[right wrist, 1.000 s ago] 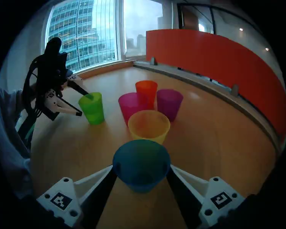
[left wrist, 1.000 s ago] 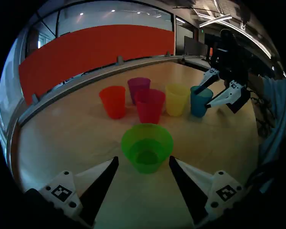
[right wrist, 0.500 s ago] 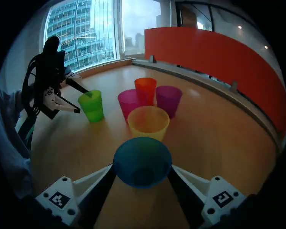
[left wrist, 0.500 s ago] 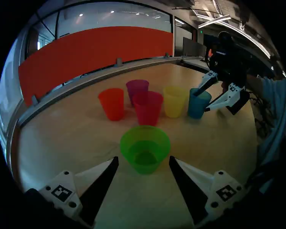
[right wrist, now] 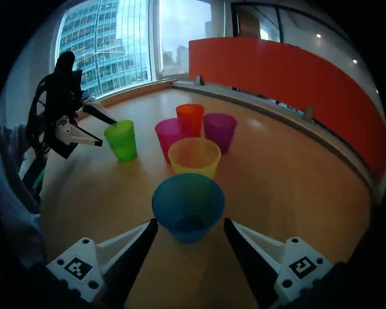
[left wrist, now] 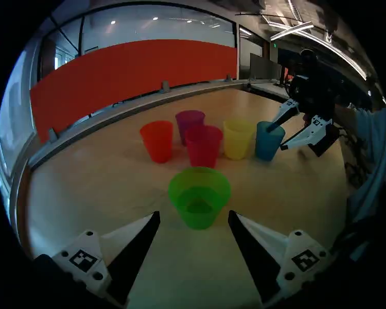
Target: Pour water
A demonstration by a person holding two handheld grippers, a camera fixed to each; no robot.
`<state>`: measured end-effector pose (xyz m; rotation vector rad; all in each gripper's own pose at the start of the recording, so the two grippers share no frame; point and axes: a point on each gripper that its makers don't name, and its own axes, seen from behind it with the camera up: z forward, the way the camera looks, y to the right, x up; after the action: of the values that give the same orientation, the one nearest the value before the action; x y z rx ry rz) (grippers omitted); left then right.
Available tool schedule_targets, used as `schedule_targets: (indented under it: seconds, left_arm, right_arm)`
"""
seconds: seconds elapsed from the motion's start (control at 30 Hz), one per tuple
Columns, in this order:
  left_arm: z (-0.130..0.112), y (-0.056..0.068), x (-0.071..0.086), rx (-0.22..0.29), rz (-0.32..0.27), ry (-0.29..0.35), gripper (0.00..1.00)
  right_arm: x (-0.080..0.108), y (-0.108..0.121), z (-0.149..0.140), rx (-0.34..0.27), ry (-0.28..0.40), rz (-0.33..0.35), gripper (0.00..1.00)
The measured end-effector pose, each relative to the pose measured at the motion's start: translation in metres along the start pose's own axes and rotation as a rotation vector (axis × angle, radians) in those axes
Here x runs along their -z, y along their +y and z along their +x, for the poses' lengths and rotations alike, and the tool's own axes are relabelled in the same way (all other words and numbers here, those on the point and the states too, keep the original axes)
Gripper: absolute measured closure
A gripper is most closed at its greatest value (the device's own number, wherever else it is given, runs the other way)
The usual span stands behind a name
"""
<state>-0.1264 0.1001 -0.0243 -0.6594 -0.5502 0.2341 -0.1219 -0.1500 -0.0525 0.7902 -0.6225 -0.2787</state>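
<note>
Grip is not being applied on either side yet. The left tool (left wrist: 193, 213) is hanging released, fingers spread wide. The green cup (left wrist: 199, 197) is standing upright on the worktop (left wrist: 90, 180) between its fingertips, with a sliver of wood showing on each side. The right tool (right wrist: 189, 221) is framing the blue cup (right wrist: 188, 206) the same way, jaws apart and the cup centred between the tips; it is sitting close to both fingers but, as far as I can judge, being pressed by neither. Each tool is being held low and level, probably because a tapered cup is best pinched across its body with the mouth facing up. Just ahead of the right tool, past the blue cup, the yellow cup (right wrist: 194, 157) is standing. Beyond it the pink cup (right wrist: 171, 136), orange cup (right wrist: 190, 117) and purple cup (right wrist: 220, 129) are crowding together. The green cup is sitting off to that tool's left, apart from the cluster. Darker shading is showing at the bottom of the green and blue cups, but I cannot tell whether it is water. Pouring is looking not yet begun, since both cups are resting on the wood. Closing gently is likely mattering next, as thin plastic may flex, and the yellow cup is standing near enough to be knocked during lifting.
</note>
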Motion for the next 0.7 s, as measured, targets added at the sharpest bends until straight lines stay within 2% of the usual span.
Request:
schedule_targets:
  seconds: [0.37, 0.7]
  left_arm:
    - [-0.001, -0.002, 0.022, 0.018, 0.036, 0.038, 0.01]
    - [0.011, -0.004, 0.042, 0.041, 0.081, 0.105, 0.01]
  right_arm:
    - [0.025, 0.001, -0.012, -0.036, 0.038, -0.054, 0.00]
    - [0.045, 0.002, -0.004, -0.083, 0.109, -0.103, 0.00]
